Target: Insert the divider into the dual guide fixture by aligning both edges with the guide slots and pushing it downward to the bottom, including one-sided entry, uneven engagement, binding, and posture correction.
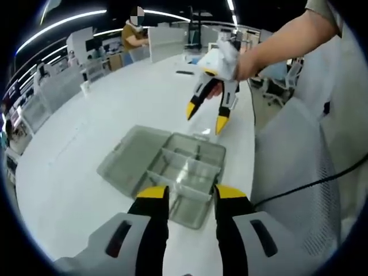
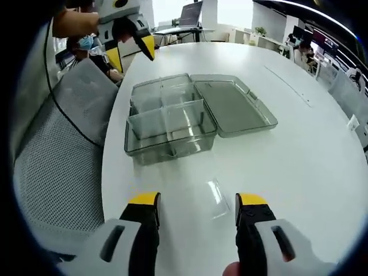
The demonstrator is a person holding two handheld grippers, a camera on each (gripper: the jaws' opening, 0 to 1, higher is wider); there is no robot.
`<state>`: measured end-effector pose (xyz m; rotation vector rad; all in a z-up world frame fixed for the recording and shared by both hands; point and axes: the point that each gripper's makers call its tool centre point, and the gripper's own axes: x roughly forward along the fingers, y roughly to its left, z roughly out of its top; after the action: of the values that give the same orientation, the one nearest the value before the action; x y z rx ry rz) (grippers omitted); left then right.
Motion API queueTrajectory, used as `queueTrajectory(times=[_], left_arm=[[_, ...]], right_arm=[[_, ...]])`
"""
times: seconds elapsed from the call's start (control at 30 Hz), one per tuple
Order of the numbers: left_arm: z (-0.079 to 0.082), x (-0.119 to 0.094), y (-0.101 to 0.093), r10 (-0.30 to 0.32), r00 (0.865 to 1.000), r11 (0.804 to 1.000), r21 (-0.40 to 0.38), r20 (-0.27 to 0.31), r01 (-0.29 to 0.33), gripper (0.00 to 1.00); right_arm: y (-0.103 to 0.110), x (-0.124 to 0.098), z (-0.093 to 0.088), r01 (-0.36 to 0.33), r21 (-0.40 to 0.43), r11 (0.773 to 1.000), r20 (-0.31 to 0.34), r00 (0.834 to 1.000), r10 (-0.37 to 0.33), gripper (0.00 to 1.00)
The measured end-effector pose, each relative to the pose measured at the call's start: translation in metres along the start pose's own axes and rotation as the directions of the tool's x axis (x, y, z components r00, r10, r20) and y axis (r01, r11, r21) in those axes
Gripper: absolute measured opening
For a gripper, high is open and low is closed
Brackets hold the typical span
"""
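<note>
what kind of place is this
Probably an open-plan office or lab: a long white table, mesh chairs, monitors and strip ceiling lights, with a person working at the far end.

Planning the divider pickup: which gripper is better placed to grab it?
Right. The clear divider lies on the table just ahead of the right gripper's open jaws; the left gripper hovers beyond the box.

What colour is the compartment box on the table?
Translucent smoky grey-green, the compartment box with its lid open beside it; clearest in the right gripper view.
</note>
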<state>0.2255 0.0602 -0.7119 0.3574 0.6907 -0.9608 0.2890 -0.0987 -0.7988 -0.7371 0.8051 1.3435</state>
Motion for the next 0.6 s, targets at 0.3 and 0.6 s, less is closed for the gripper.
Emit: queueTrajectory(times=[0.3, 0.6], left_arm=[[-0.0005, -0.0011, 0.0007, 0.007, 1.0, 1.0, -0.012, 0.003, -0.007, 0.3], [-0.0013, -0.0013, 0.0, 0.012, 1.0, 1.0, -0.018, 0.003, -0.012, 0.31]], right_arm=[[-0.0027, 0.0065, -0.0037, -0.021, -0.06, 0.998, -0.042, 0.999, 0.018, 0.46], [-0.0038, 0.0096, -0.0085, -0.041, -0.088, 0.995, -0.071, 0.997, 0.034, 0.44]])
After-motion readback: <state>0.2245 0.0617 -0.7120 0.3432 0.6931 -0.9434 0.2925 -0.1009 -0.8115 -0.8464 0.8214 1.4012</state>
